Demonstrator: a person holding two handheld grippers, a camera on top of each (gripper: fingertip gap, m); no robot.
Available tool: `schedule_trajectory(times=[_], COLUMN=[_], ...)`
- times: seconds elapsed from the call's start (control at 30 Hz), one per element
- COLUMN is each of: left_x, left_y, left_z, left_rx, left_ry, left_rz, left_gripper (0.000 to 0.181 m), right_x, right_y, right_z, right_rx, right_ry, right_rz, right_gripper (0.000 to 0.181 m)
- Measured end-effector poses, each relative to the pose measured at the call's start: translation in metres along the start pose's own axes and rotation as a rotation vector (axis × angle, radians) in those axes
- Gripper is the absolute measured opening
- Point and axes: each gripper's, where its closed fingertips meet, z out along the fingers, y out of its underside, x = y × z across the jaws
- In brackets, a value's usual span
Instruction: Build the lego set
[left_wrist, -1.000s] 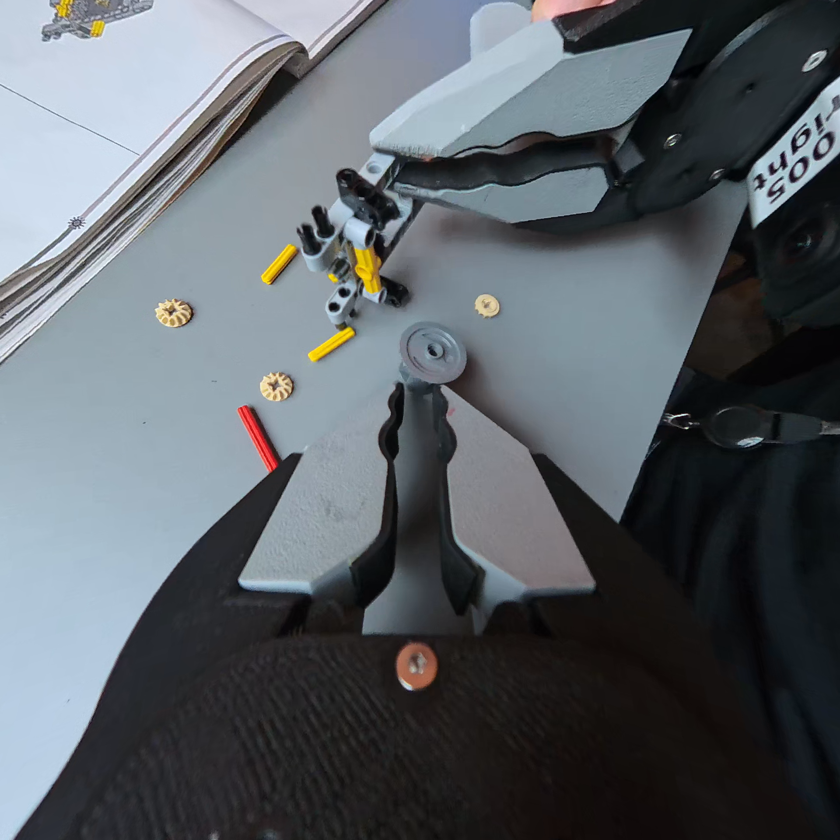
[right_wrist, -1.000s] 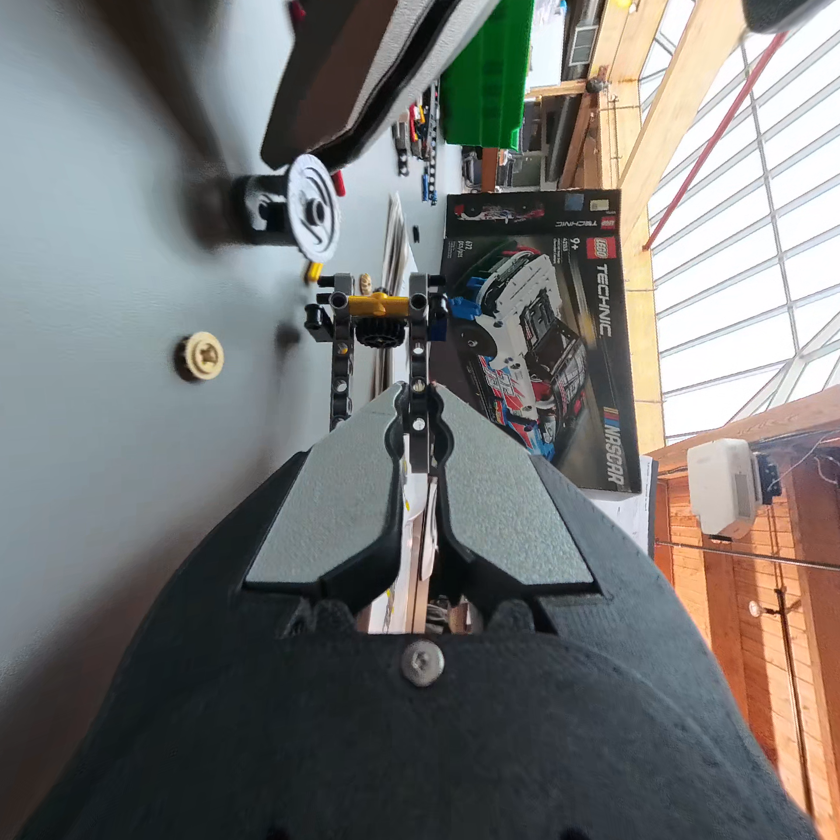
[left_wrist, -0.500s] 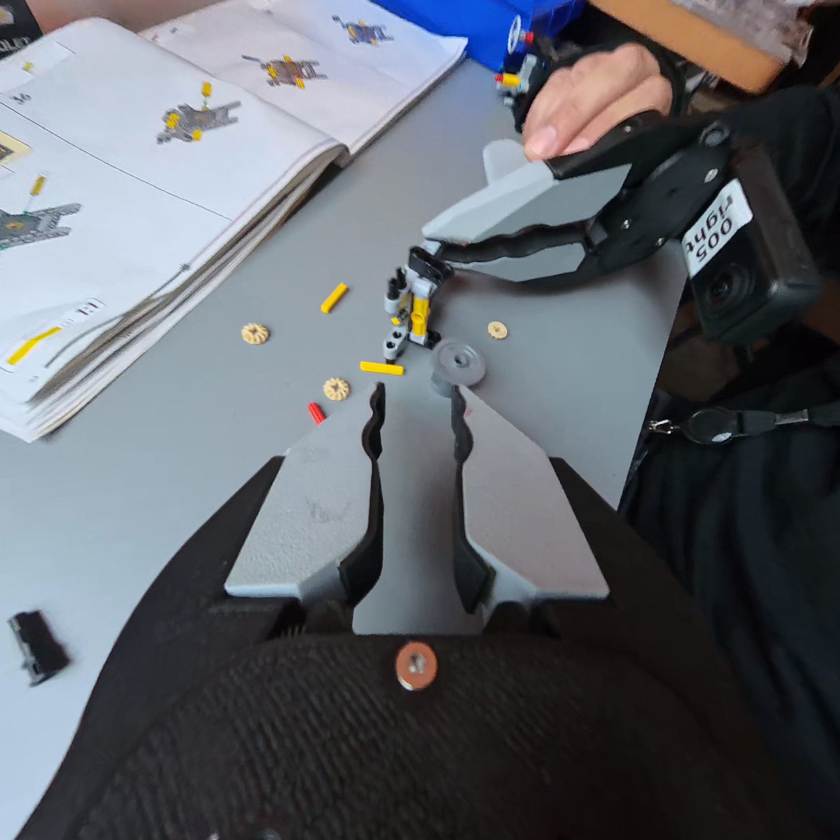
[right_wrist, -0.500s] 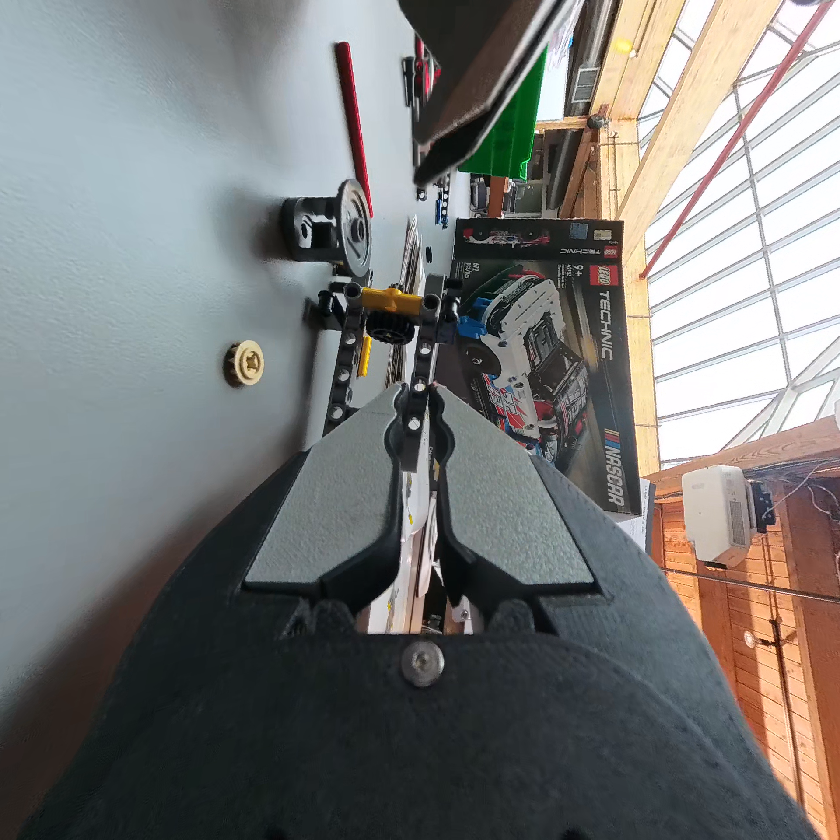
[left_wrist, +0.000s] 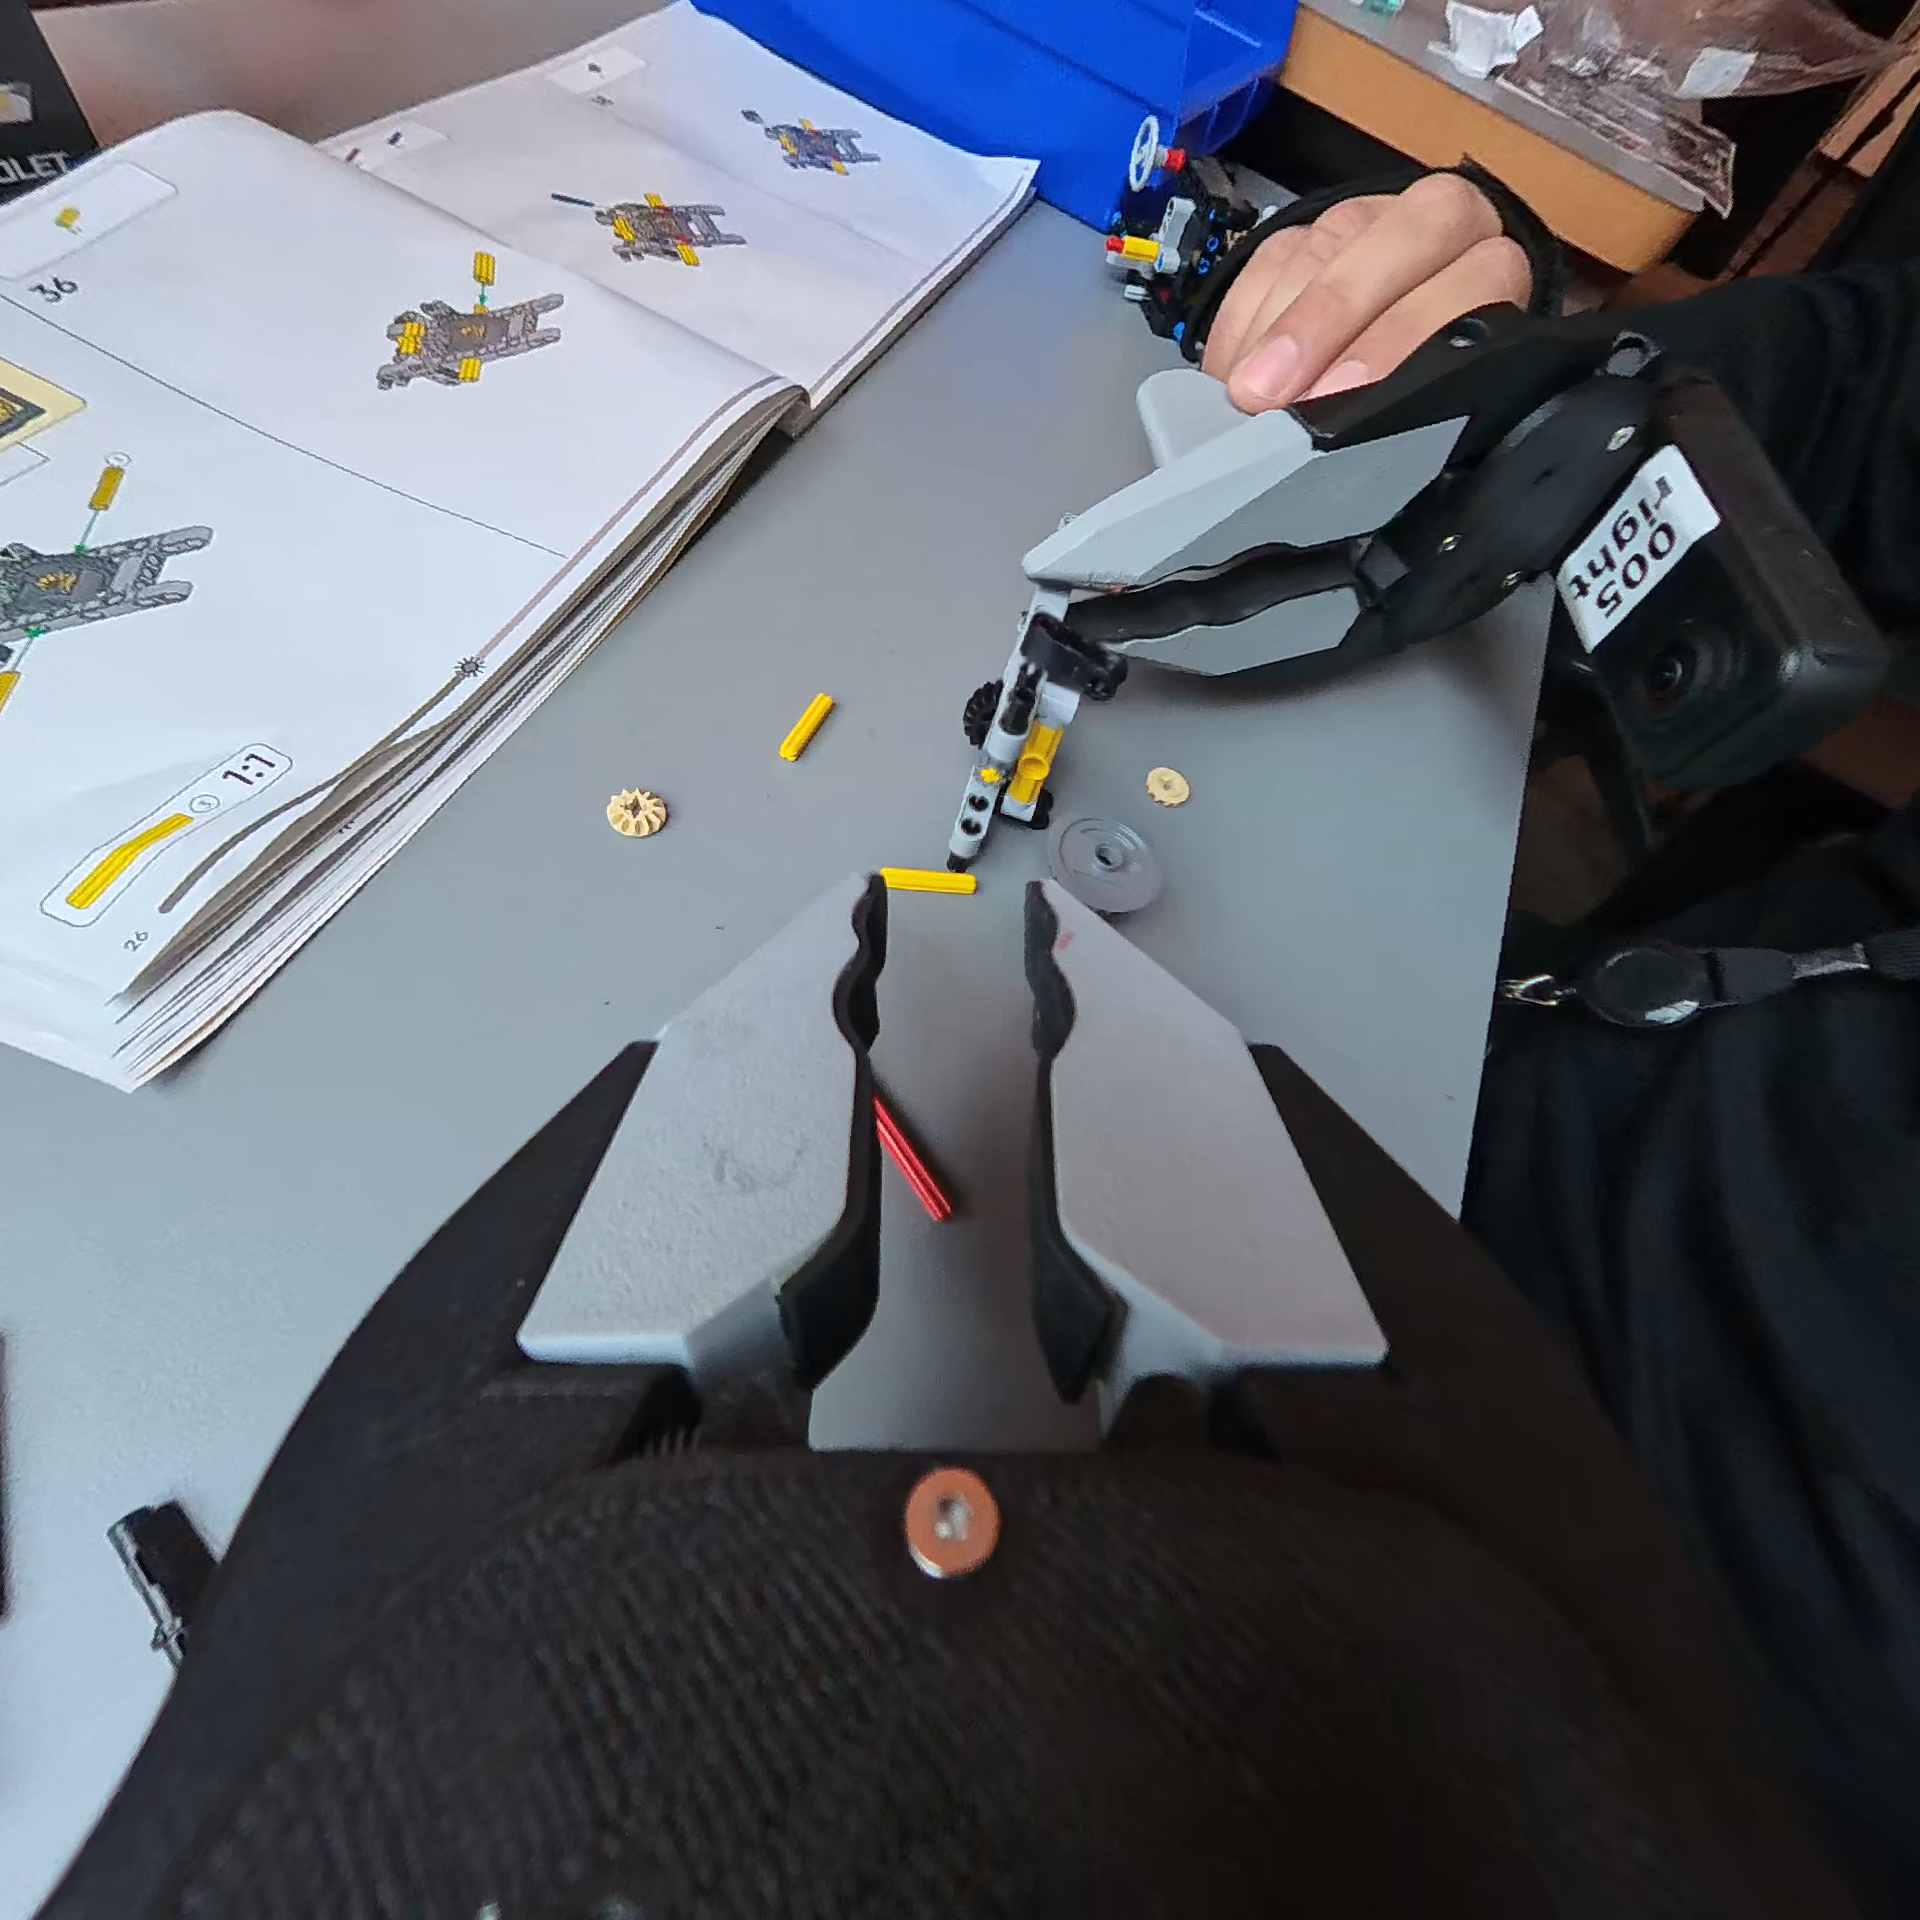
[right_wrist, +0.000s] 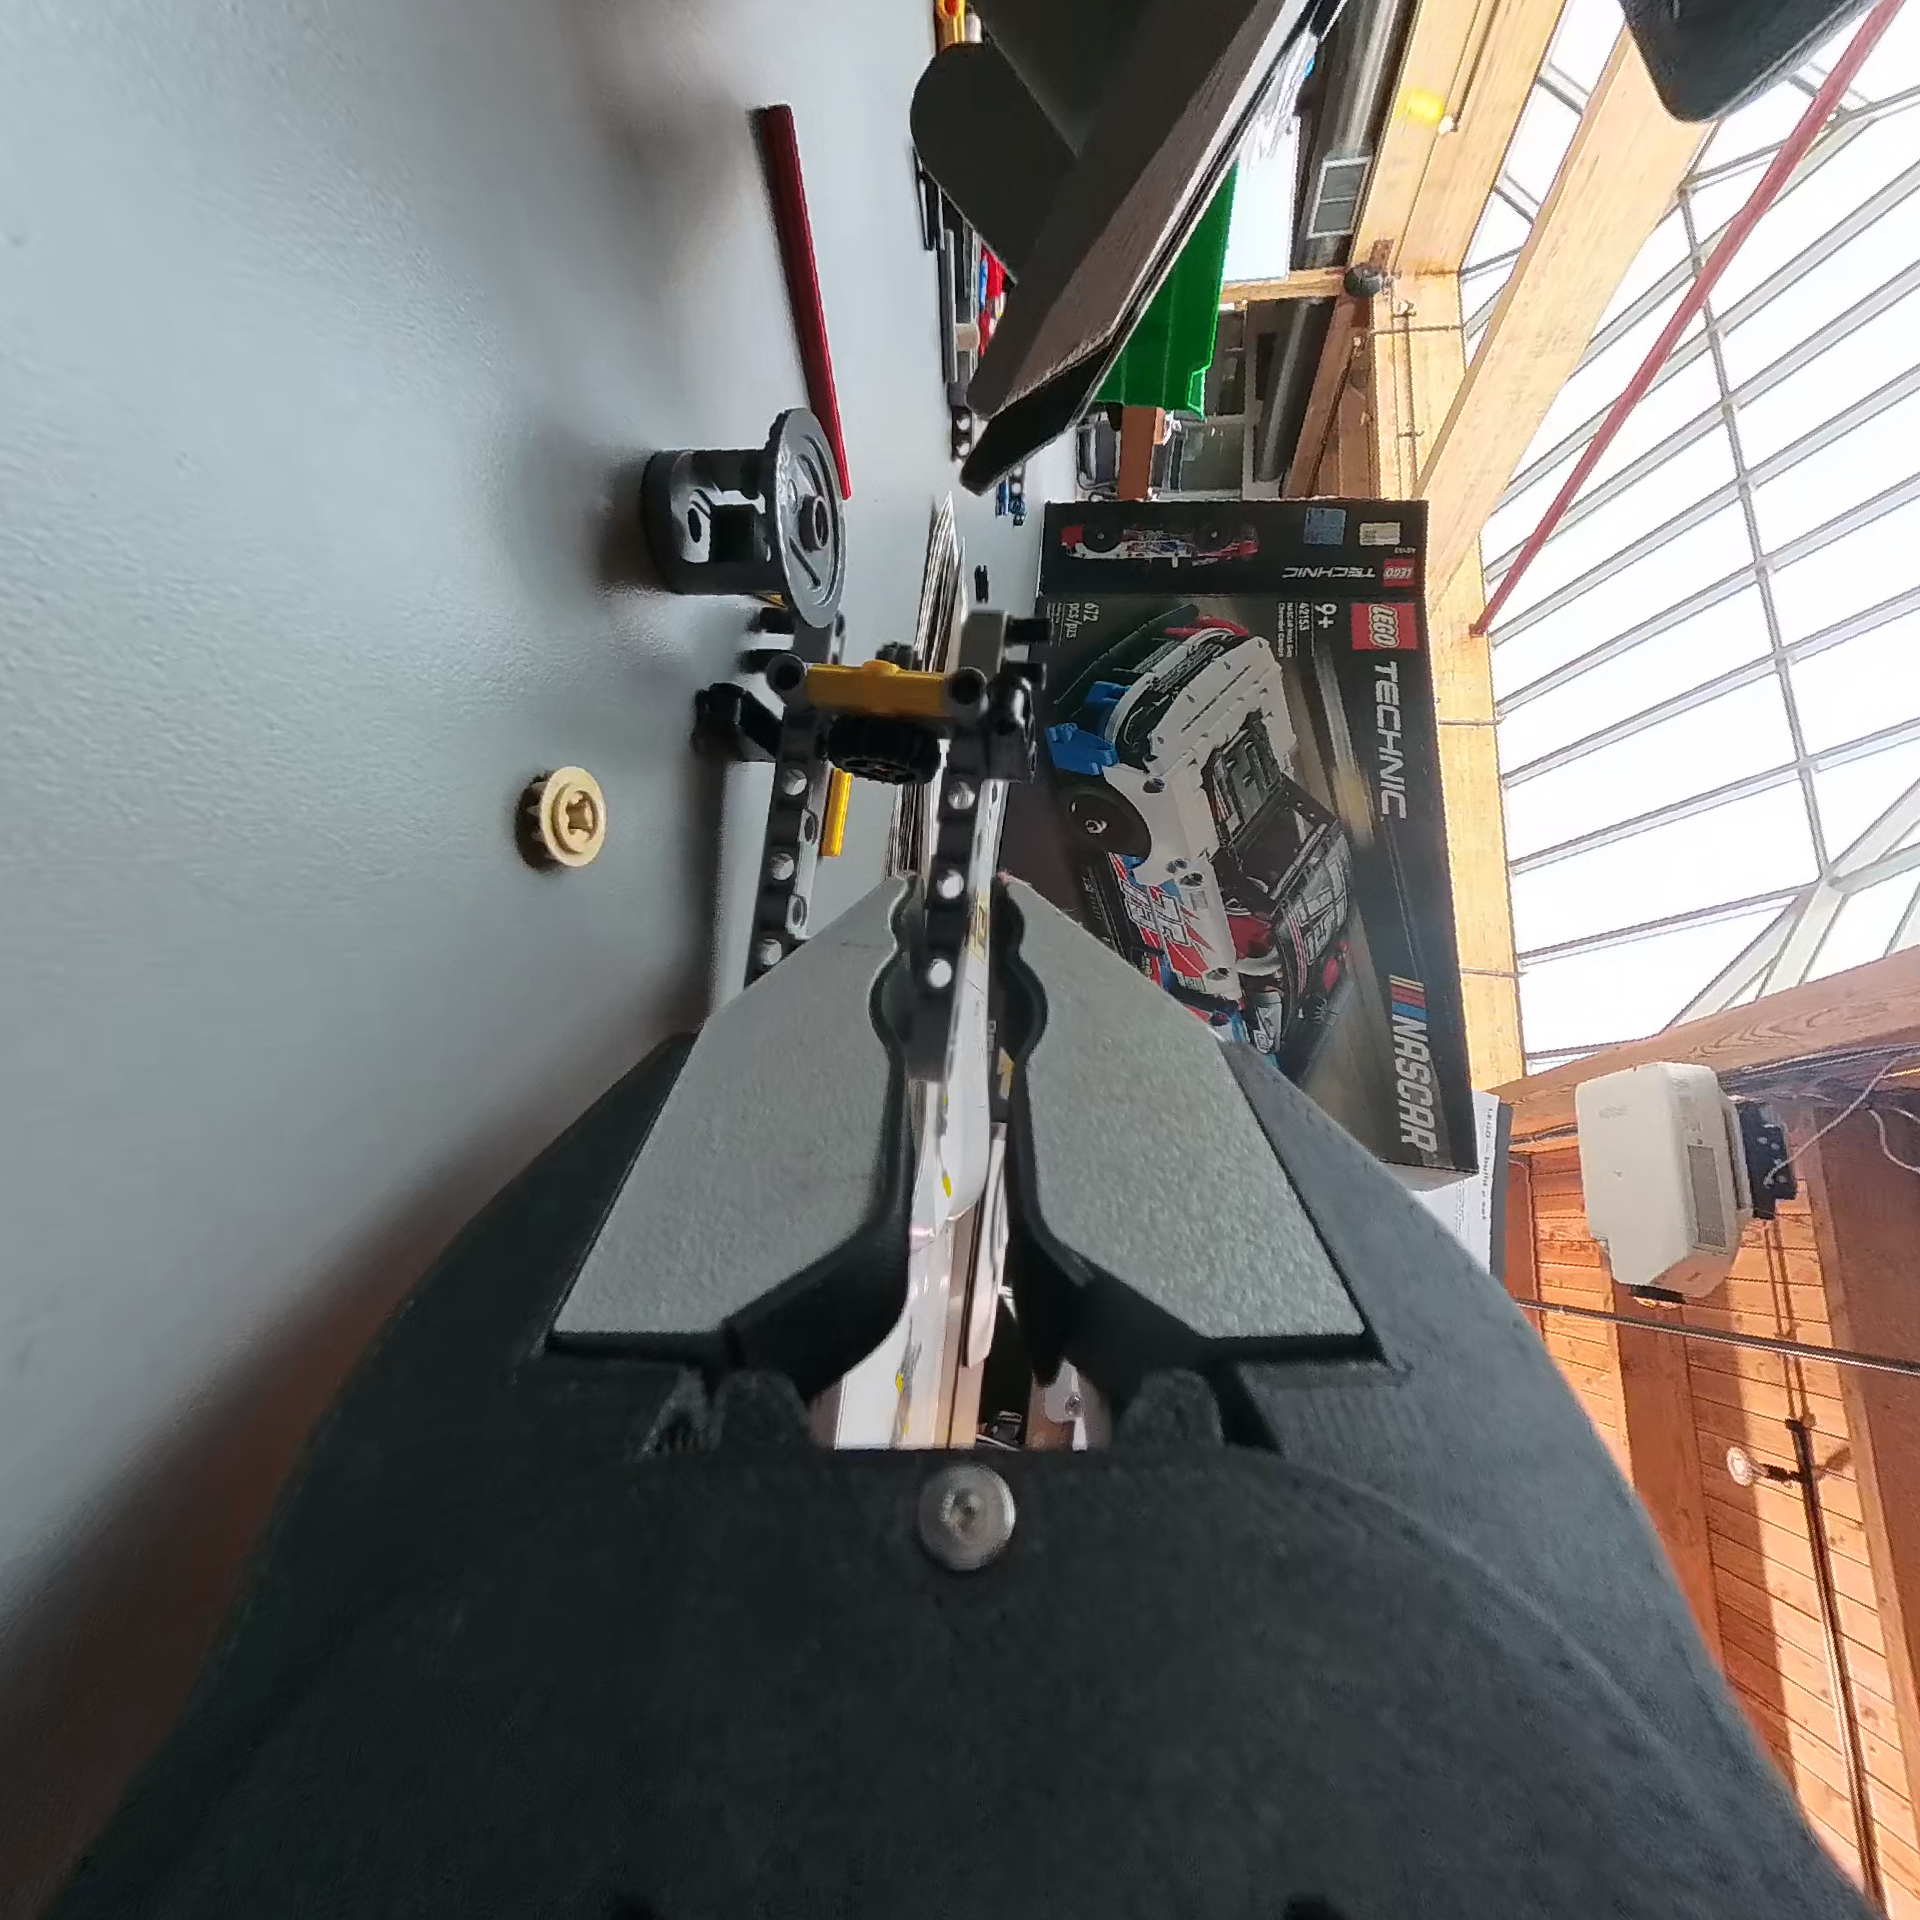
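A small grey, black and yellow Technic assembly (left_wrist: 1013, 748) rests with its lower end on the grey table (left_wrist: 520, 1039). My right gripper (right_wrist: 951, 894) is shut on one grey beam of the assembly (right_wrist: 883, 707); it also shows in the left wrist view (left_wrist: 1060, 623). My left gripper (left_wrist: 954, 904) is open and empty, held back above the table. A dark grey disc piece (left_wrist: 1104, 862) stands on the table just right of its tips, also seen in the right wrist view (right_wrist: 748, 520). A red axle (left_wrist: 912, 1158) lies under the open fingers.
Two yellow axles (left_wrist: 928, 882) (left_wrist: 806, 726) and two tan gears (left_wrist: 636, 811) (left_wrist: 1168, 785) lie near the assembly. An open instruction booklet (left_wrist: 364, 468) covers the left. A blue bin (left_wrist: 987, 94) and another small build (left_wrist: 1174, 244) sit at the back. The set's box (right_wrist: 1247, 810) stands beyond. My right fingertips sit around 8 centimetres from my left ones. It is some 4 centimetres from my left tips to the dark grey disc piece (left_wrist: 1104, 862). My right wrist view (right_wrist: 811, 511) looks at it from another angle.
My left gripper has let go of the grey disc piece, opened and pulled back; the piece now stands on the table. My right gripper still holds the assembly.
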Motion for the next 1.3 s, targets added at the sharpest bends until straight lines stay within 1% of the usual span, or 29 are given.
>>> schedule_trajectory(times=[0.23,0.4,0.53,0.73,0.93,1.3], left_x=[0.001,0.011,0.017,0.018,0.019,0.022], left_y=[0.007,0.006,0.009,0.01,0.009,0.01], left_z=[0.005,0.003,0.003,0.003,0.001,0.0], left_rx=[-0.049,-0.032,-0.047,-0.049,-0.034,-0.038], left_ry=[-0.008,0.035,0.056,0.055,0.071,0.086], left_rz=[0.015,0.014,0.002,-0.001,-0.025,-0.017], left_gripper=[0.026,0.027,0.027,0.028,0.027,0.027], right_x=[0.0,0.001,0.0,0.0,-0.001,-0.002], right_y=[0.003,0.002,0.003,0.006,0.007,0.008], right_z=[0.0,-0.002,-0.002,-0.004,-0.007,-0.011], right_rx=[-0.009,-0.006,-0.009,-0.012,-0.008,0.0], right_ry=[-0.005,-0.002,-0.007,-0.016,-0.026,-0.032], right_rz=[0.02,0.026,0.028,0.052,0.072,0.098], right_gripper=[0.013,0.013,0.013,0.016,0.016,0.016])
